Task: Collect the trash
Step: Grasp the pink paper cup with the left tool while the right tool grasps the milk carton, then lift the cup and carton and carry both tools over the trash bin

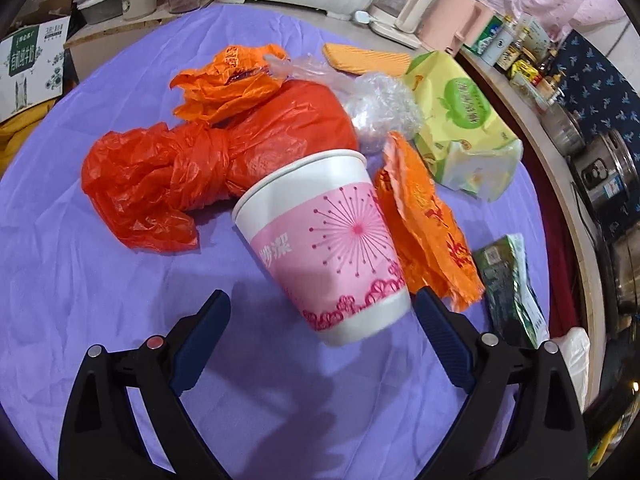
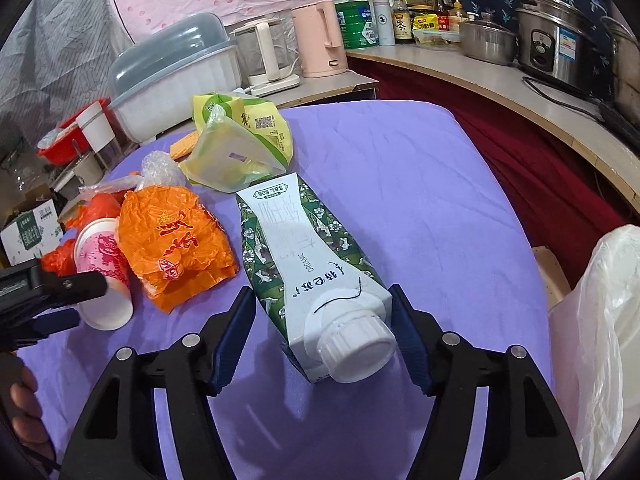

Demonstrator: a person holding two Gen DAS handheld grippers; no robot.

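Black-framed with blue pads, the left gripper (image 1: 322,332) stands spread around the base of a pink-and-white paper cup (image 1: 320,240) lying tilted on purple cloth (image 1: 80,272). Likewise the right gripper (image 2: 323,332) is spread, flanking the capped end of a flattened milk carton (image 2: 304,256). Beyond lie an orange bag (image 2: 172,244), a tied red bag (image 1: 200,160) and a yellow-green wrapper (image 2: 240,140). Kettles (image 2: 320,40) and pots (image 2: 556,48) line the counter behind.

The left tongs (image 1: 322,322) stand wide apart around the base of a tilted white and pink paper cup (image 1: 328,248) on the purple table (image 1: 100,288), the right finger (image 1: 438,332) just beside it. Behind the cup lies a knotted red bag (image 1: 192,168), with crumpled orange bags (image 1: 424,220) and a yellow-green packet (image 1: 460,120) to the right.
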